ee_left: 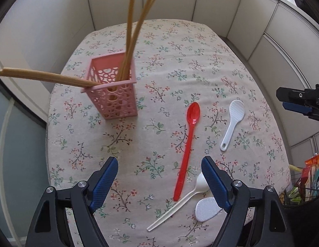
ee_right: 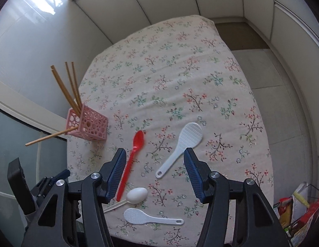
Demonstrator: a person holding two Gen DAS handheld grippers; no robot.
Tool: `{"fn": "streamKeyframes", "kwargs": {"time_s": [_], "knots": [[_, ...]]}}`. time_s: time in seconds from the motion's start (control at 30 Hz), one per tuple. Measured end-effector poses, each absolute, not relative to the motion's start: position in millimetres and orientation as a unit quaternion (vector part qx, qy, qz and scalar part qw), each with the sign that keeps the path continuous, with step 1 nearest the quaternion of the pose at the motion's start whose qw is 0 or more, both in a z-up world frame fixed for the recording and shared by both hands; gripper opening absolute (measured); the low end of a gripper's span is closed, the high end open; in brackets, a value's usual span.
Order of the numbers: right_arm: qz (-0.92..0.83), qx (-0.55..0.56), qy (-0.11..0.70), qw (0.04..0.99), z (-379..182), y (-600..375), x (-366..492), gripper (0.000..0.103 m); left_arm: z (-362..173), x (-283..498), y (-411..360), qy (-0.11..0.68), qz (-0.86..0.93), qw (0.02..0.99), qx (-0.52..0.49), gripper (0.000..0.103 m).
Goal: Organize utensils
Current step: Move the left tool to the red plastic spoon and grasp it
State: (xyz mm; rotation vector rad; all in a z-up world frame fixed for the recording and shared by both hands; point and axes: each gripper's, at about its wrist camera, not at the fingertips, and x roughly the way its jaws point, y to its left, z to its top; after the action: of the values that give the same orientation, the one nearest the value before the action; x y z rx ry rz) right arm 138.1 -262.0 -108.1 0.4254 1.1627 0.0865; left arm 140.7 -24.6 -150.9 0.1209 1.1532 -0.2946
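A pink perforated holder (ee_left: 116, 98) (ee_right: 91, 127) stands at the left of the floral-clothed table and holds several wooden chopsticks (ee_left: 136, 30) (ee_right: 64, 88), two leaning out sideways. A red spoon (ee_left: 189, 144) (ee_right: 131, 160), a white rice paddle (ee_left: 233, 121) (ee_right: 180, 148), a white spoon (ee_left: 180, 203) (ee_right: 136, 194) and a second white paddle (ee_left: 206, 207) (ee_right: 147, 219) lie flat. My left gripper (ee_left: 159, 160) hovers open above the cloth, the red spoon's handle near its right finger. My right gripper (ee_right: 155, 151) is open above the red spoon's and the first paddle's handles, touching neither.
The floral cloth (ee_left: 180, 61) covers the whole tabletop, with pale panelled walls close behind and to the left. A wire basket of colourful packets (ee_left: 309, 177) (ee_right: 299, 212) stands off the table's right edge. Each gripper's body shows at the edge of the other's view.
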Motion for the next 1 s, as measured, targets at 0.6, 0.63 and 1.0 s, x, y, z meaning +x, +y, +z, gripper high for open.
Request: {"fn": "streamKeyframes", "kwargs": {"time_s": [0.6, 0.63, 1.0], "knots": [[-0.003, 0.274, 0.609, 0.744, -170, -320, 145, 0.061, -212, 202, -112, 0.560, -0.186, 0.800, 0.106, 0.053], [-0.004, 0.275, 0.610, 0.743, -171, -322, 145, 0.061, -215, 206, -113, 0.563, -0.186, 0.799, 0.102, 0.052], [-0.006, 0.276, 0.620, 0.735, -180, -329, 155, 0.061, -235, 243, -131, 0.576, -0.160, 0.798, 0.078, 0.038]]}}
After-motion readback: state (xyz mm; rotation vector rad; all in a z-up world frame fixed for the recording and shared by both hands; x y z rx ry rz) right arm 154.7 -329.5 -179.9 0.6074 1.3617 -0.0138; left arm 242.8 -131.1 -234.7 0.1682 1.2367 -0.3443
